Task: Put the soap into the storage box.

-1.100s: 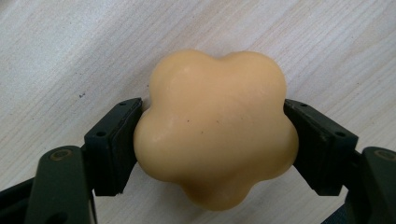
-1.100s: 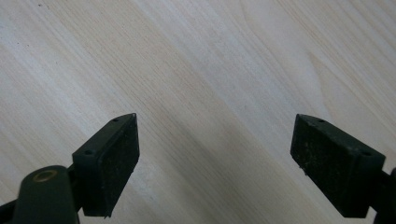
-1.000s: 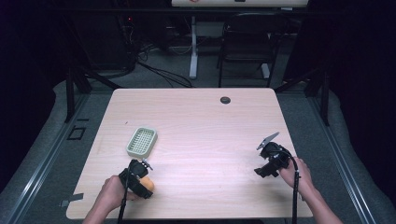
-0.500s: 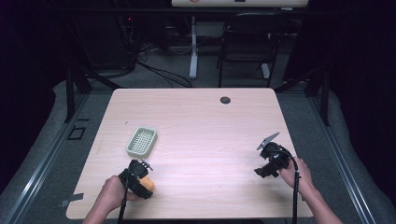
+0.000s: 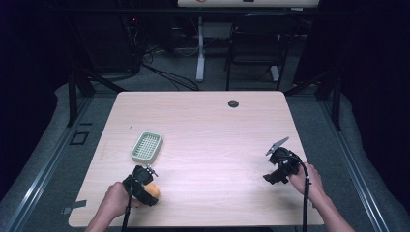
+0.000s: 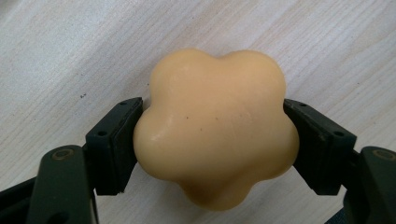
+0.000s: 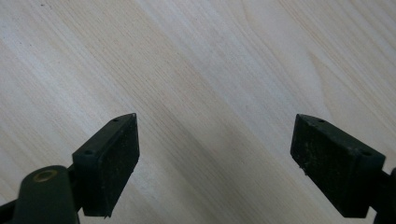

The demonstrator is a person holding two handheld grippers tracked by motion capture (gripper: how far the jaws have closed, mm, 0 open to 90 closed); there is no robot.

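Holding the flower-shaped orange soap (image 6: 215,128) between the pads of my left gripper (image 6: 212,140), I have the jaws clamped on its two opposite sides, pads pressed into the lobes, with the wood of the table (image 5: 208,125) directly beneath it. From above, the left gripper (image 5: 141,183) sits near the table's front left edge, and the green soap dish (image 5: 147,146) is my landmark for everything else. The soap (image 5: 153,190) lies just on the near side of that dish, close but apart from it. The dish's long axis runs away from me, tilted slightly to the right, so I judge the coming move to be a short carry forward from the grip, onto the dish's slotted top. My right gripper (image 5: 276,170) rests well to the right of the dish, far across the table, its jaws standing wide over bare wood (image 7: 205,70) with nothing between them. The left hand is plainly the nearer one.
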